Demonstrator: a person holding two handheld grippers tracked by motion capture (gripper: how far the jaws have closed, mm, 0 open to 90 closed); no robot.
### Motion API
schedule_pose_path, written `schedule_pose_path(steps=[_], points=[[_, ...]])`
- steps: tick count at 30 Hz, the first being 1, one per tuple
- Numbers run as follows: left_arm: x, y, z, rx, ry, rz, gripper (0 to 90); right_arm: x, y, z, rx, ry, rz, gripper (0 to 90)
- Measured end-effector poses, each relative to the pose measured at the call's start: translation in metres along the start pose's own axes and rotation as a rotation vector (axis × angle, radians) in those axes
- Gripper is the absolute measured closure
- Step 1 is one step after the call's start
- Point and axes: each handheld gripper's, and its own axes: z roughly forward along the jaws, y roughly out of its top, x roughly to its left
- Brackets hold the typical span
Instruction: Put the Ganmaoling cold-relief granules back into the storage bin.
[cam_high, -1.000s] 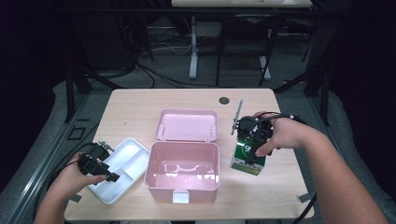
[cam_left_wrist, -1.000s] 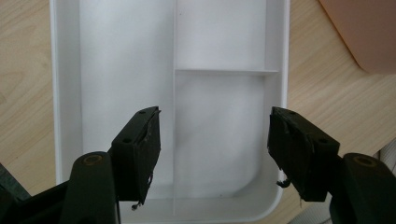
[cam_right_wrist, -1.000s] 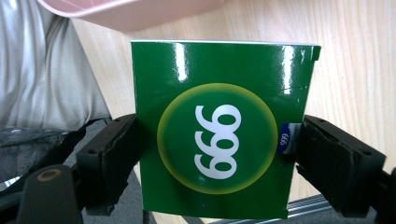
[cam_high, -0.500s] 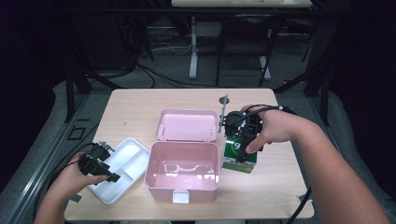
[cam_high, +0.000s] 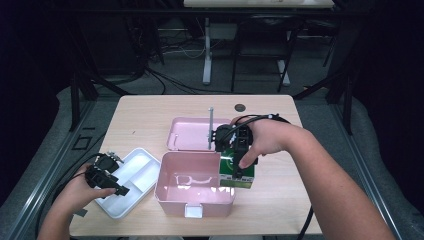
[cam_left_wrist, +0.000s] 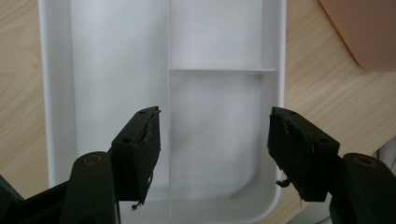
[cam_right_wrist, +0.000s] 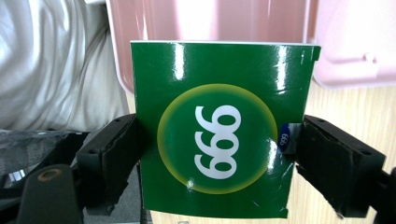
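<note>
My right gripper (cam_high: 239, 156) has its jaws clamped on the green box (cam_right_wrist: 217, 128) at the pink case's (cam_high: 195, 182) right rim, not yet inside, while my left gripper (cam_left_wrist: 215, 149) hangs wide apart, empty, over the white tray (cam_left_wrist: 58, 93).

- A light wooden table (cam_high: 150, 112) is seen.
- An open pink box (cam_high: 195, 192) is set at its middle.
- A white divided tray (cam_high: 137, 167) is laid left of it.
- A small dark disc (cam_high: 240, 107) is placed near the far edge.
</note>
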Motion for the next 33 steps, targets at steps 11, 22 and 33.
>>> schedule_pose_path(steps=[11,22,33], points=[[0.001,-0.002,-0.003,-0.007,0.001,-0.001,34.8,0.007,0.038,0.005,-0.006,0.006,-0.059,16.3],[0.001,-0.002,-0.002,-0.004,0.002,-0.008,34.8,0.008,0.048,0.017,0.008,0.004,-0.082,16.3],[0.000,-0.001,-0.002,-0.002,0.002,-0.009,34.8,0.005,0.047,0.041,0.010,0.023,-0.067,16.3]])
